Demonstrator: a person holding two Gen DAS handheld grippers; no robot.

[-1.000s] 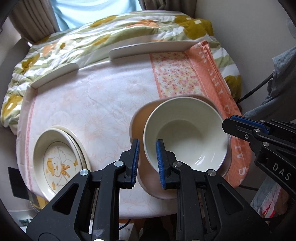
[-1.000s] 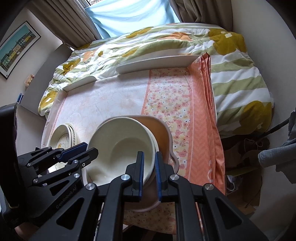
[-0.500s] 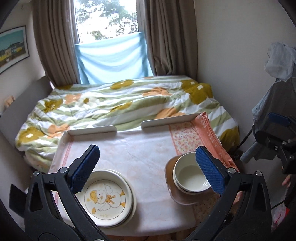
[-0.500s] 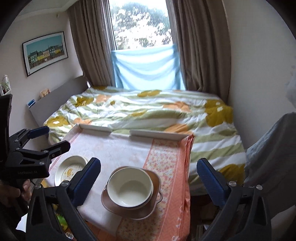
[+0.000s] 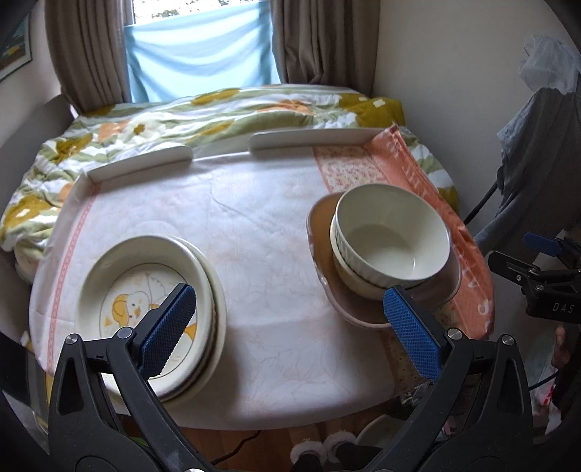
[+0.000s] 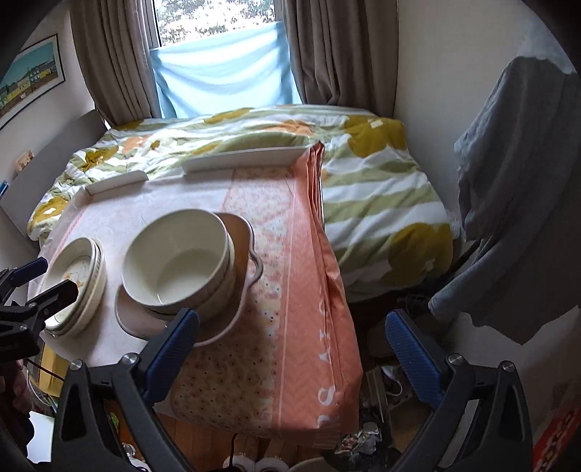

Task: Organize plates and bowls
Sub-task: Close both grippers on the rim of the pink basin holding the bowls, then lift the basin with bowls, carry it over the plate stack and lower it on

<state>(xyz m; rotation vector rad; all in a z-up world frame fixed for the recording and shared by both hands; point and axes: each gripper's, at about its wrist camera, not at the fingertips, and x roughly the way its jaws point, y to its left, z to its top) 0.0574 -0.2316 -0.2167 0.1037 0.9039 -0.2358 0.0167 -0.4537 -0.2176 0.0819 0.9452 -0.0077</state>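
Bedside worktop [image 5: 261,225]: my left tool [image 5: 287,334] and right tool [image 6: 290,352] have just opened, both empty; stacked bowls [image 5: 390,239] lie ahead-right of left, plates [image 5: 145,290] ahead-left.

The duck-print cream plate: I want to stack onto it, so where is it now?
In the left wrist view the duck-print cream plate tops a plate stack at the table's near-left, across from the white bowls on the brown plate.

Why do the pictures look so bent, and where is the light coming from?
Both wrist views are fisheye: table rail bows, corners go black. Daylight comes from the window, overexposed in the right view; the bowl throws only a soft shadow in the left view.
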